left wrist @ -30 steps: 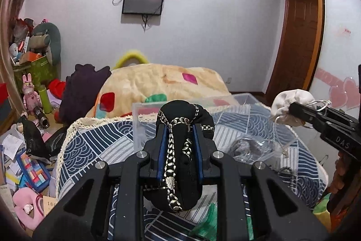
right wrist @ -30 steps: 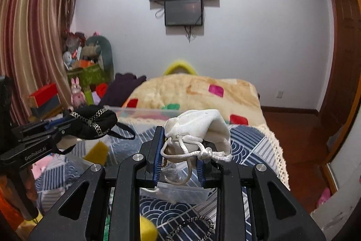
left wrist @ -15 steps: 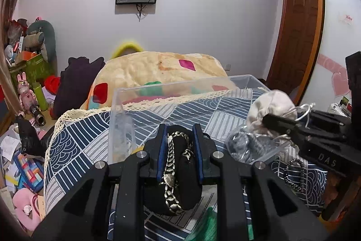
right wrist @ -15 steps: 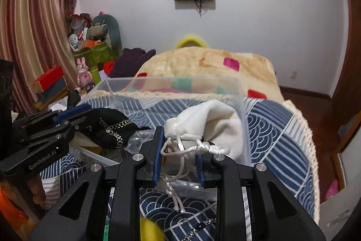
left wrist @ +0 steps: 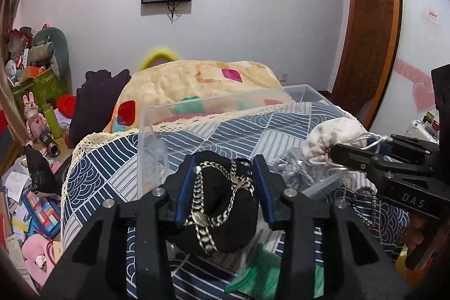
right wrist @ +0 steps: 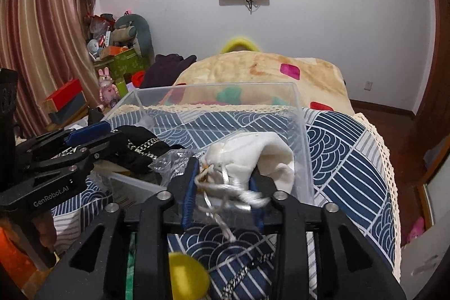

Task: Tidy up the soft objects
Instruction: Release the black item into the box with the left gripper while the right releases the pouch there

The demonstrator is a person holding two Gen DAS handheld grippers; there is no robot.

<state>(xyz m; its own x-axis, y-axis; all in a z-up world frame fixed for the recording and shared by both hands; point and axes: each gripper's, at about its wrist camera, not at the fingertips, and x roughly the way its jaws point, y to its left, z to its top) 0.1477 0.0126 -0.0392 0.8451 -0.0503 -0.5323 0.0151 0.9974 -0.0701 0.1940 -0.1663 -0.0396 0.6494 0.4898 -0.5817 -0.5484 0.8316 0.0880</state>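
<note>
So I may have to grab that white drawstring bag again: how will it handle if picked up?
Probably floppy: the white bag sags in soft folds between the right claw, whose jaws have just been opening. Likely light, being thin cloth that looks almost empty. Its loose cords dangle and may snag on the clear box.

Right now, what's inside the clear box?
The white pouch, a crinkled plastic bag and the black pouch's far end at the near rim. The bedspread shows through; the near corner is hidden.
</note>
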